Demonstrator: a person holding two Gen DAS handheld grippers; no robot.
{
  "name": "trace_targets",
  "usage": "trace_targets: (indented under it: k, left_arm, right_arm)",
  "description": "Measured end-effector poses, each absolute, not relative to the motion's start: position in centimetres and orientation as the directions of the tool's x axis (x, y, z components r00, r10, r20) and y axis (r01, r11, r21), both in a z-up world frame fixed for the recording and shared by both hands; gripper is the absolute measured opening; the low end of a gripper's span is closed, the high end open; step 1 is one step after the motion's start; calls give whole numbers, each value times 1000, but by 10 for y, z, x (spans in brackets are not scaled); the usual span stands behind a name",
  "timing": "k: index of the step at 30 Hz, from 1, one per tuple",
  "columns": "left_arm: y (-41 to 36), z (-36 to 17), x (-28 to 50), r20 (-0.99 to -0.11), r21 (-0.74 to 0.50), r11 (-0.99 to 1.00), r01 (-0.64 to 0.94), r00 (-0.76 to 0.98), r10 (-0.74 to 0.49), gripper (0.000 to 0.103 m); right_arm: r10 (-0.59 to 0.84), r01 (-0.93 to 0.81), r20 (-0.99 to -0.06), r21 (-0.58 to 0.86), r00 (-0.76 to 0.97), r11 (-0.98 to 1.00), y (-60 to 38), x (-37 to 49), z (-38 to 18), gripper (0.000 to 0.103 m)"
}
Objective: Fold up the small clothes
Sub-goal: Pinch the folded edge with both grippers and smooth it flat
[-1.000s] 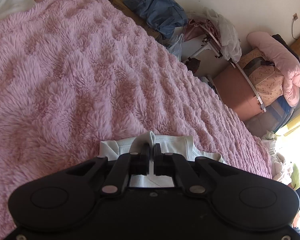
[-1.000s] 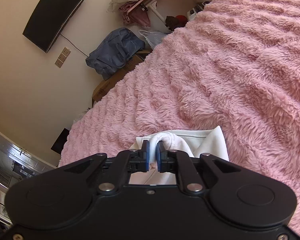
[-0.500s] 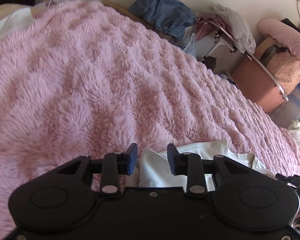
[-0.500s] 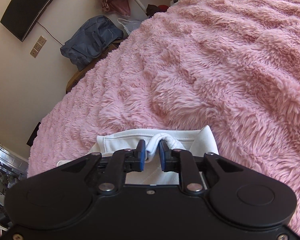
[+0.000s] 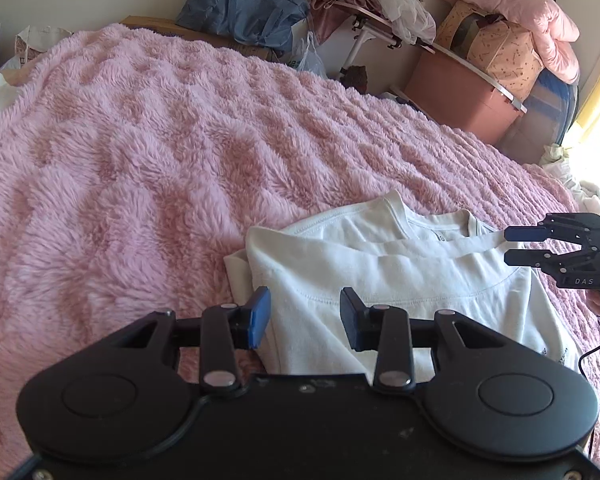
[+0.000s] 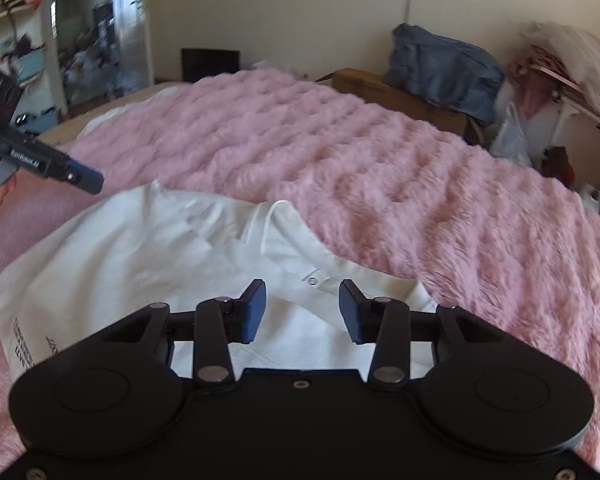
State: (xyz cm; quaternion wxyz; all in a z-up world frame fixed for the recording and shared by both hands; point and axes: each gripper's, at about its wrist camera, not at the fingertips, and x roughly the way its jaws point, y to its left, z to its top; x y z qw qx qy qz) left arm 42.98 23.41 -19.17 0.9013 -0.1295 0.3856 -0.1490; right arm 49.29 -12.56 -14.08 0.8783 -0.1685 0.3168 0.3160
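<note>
- Left gripper (image 5: 305, 317) and right gripper (image 6: 302, 310): jaws apart, empty, above white t-shirt (image 5: 396, 280) on pink fleece blanket (image 5: 148, 152).
- Fold laid; next probably regrip for another fold.

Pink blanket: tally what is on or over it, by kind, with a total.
White shirt: 1, lying on the pink blanket.
Hand-held grippers: 2, the left hand-held gripper and the right hand-held gripper, both with jaws open over the shirt.
Total: 3.
</note>
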Motion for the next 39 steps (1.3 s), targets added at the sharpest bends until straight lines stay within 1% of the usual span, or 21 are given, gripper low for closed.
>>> trace_targets:
  k: [4, 8, 13, 15, 16, 17, 21, 22, 23, 25, 27, 30, 32, 34, 36, 37, 38, 39]
  left_arm:
    - [236, -205, 434, -677, -357, 921, 155, 636, -370, 38]
    - [237, -216, 439, -686, -381, 913, 145, 618, -385, 38]
    - [237, -224, 443, -681, -405, 903, 145, 612, -403, 38]
    - [236, -226, 445, -677, -414, 898, 149, 609, -413, 38]
    - [236, -227, 446, -677, -417, 897, 149, 608, -416, 38]
    - [235, -227, 446, -673, -419, 895, 150, 610, -418, 37]
    - [236, -227, 445, -638, -445, 880, 162, 632, -439, 30]
    - [236, -226, 444, -630, -443, 881, 165, 642, -437, 10]
    - [236, -225, 444, -630, -432, 888, 159, 651, -423, 3]
    - [238, -224, 444, -625, -416, 897, 146, 671, -399, 3]
    - [235, -224, 443, -635, -371, 922, 115, 693, -342, 3]
    - [232, -230, 445, -665, -354, 933, 59, 686, -296, 3]
    - [227, -237, 448, -700, -322, 946, 30, 666, -259, 7]
    - [222, -238, 448, -708, -290, 957, 22, 668, -230, 9]
    - [218, -235, 448, -703, -272, 962, 29, 676, -219, 9]
    - [219, -232, 447, -698, -274, 961, 29, 681, -220, 11]
    - [220, -227, 444, -687, -279, 960, 29, 692, -221, 14]
    - [222, -223, 441, -675, -281, 959, 33, 704, -222, 15]
  right_arm:
    - [444, -712, -712, -113, 545, 693, -103, 507, -149, 41]
    - [430, -728, -754, -92, 496, 680, -97, 521, -160, 41]
    - [382, -749, -818, -88, 431, 657, -87, 537, -181, 40]
    - [390, -754, -829, -55, 400, 654, -86, 540, -185, 28]
    - [393, -756, -832, -47, 391, 653, -85, 540, -185, 13]
    - [385, -756, -836, -55, 392, 652, -84, 540, -186, 6]
    - [387, -761, -822, -84, 418, 644, -82, 537, -183, 4]
    - [392, -758, -810, -97, 436, 645, -83, 536, -179, 4]
    - [399, -754, -798, -102, 452, 649, -84, 536, -175, 4]
    - [396, -733, -772, -130, 497, 668, -85, 539, -168, 3]
    - [372, -700, -753, -160, 542, 696, -84, 545, -166, 3]
    - [331, -668, -765, -169, 552, 725, -76, 555, -177, 3]
    - [286, -661, -782, -204, 554, 722, -67, 556, -193, 3]
    - [256, -649, -776, -245, 576, 720, -60, 553, -205, 4]
    - [246, -630, -764, -256, 597, 733, -59, 551, -206, 6]
    - [250, -625, -751, -265, 612, 734, -60, 547, -203, 9]
    - [262, -621, -730, -274, 631, 734, -64, 541, -194, 16]
    - [284, -623, -715, -264, 639, 736, -70, 536, -186, 16]
